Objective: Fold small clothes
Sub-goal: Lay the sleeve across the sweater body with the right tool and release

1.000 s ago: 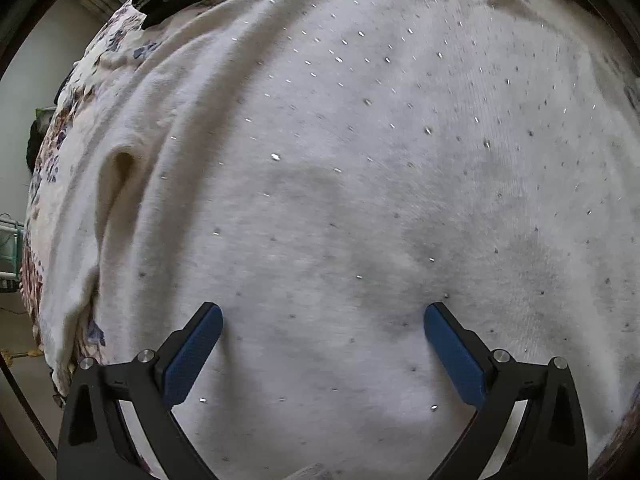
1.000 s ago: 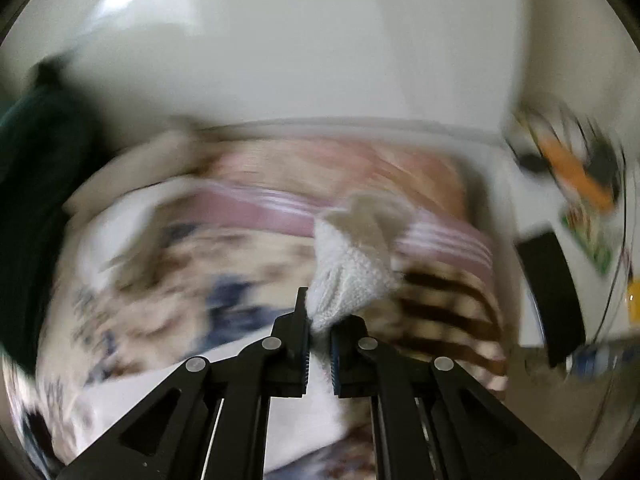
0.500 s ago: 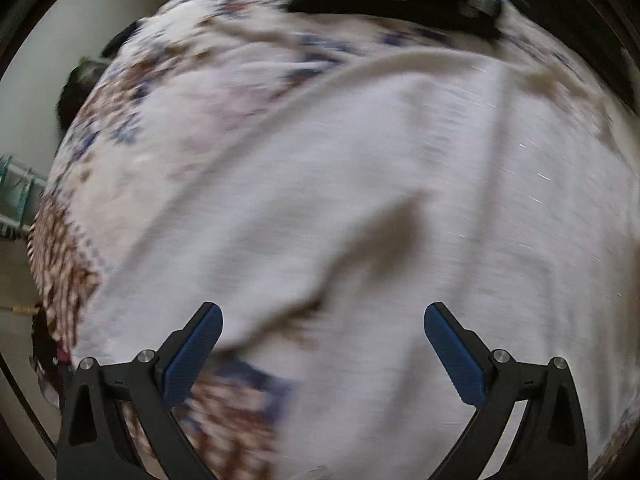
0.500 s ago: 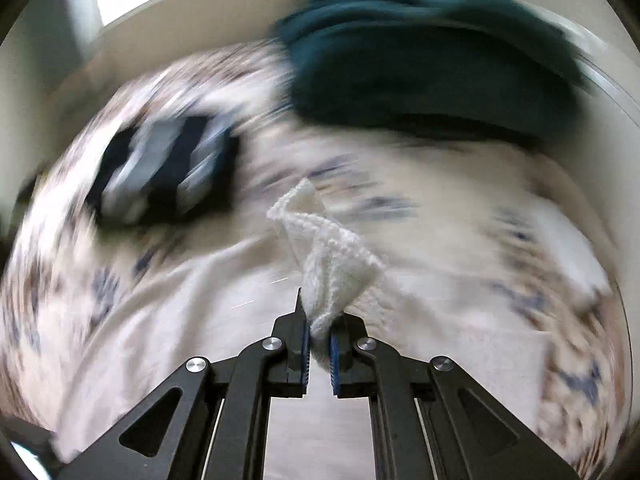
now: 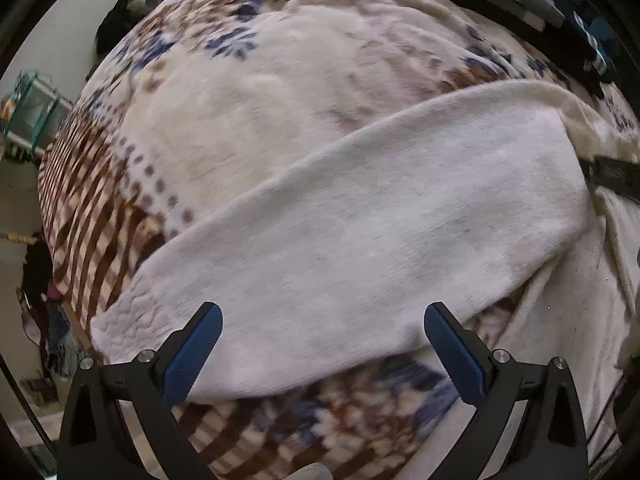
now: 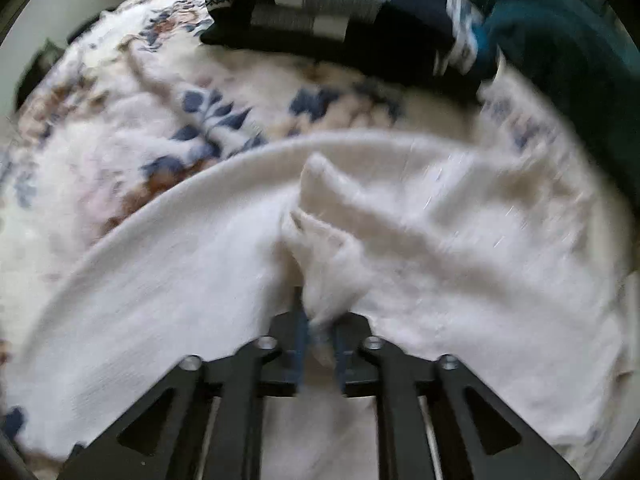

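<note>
A white knit garment (image 5: pixel 360 240) is spread over the floral blanket (image 5: pixel 248 92), one long folded part lying across it. The left gripper (image 5: pixel 322 344) is held wide apart just above that part, nothing between its fingers. A bunched fold of the garment is pinched by the right gripper (image 6: pixel 318 332). A dark checked garment (image 6: pixel 340 12) lies beyond, on the blanket.
</note>
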A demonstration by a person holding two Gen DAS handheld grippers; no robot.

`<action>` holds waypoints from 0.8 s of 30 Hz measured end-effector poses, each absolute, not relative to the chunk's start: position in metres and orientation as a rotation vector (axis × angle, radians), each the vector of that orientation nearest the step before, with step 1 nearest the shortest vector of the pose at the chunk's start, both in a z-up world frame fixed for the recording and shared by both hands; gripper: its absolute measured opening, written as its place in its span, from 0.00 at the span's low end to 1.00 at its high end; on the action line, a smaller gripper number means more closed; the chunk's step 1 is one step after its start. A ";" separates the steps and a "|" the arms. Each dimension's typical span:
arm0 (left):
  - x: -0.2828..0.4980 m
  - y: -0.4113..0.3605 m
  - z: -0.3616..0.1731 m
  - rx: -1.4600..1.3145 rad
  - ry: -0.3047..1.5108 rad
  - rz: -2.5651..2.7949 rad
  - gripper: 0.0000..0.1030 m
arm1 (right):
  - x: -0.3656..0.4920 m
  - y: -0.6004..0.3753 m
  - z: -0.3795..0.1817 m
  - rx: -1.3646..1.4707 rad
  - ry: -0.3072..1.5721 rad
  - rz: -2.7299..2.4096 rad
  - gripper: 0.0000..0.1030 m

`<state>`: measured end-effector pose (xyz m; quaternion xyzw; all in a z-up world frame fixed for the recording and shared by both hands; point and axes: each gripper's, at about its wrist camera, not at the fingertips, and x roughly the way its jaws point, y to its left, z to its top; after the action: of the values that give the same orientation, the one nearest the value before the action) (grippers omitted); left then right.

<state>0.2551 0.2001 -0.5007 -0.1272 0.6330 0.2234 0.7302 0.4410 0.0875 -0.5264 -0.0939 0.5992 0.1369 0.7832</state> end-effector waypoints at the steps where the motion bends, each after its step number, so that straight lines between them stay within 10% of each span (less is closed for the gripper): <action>1: 0.250 0.206 -0.497 -0.301 1.390 0.501 1.00 | 0.438 0.078 -0.521 -0.145 1.309 0.319 0.40; 4: 0.224 0.231 -0.490 -0.420 1.391 0.552 1.00 | 0.418 0.039 -0.500 0.020 1.330 0.357 0.64; 19: 0.109 0.329 -0.547 -1.342 1.073 0.899 0.96 | 0.368 -0.109 -0.495 0.177 1.445 -0.112 0.67; 24: 0.104 0.354 -0.537 -1.346 0.886 1.087 0.09 | 0.377 -0.122 -0.491 0.175 1.474 -0.146 0.67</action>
<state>0.1037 0.3539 -0.5368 -0.5719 0.3765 0.4617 0.5639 0.3768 -0.1215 -0.4906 0.0795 0.6707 -0.0663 0.7345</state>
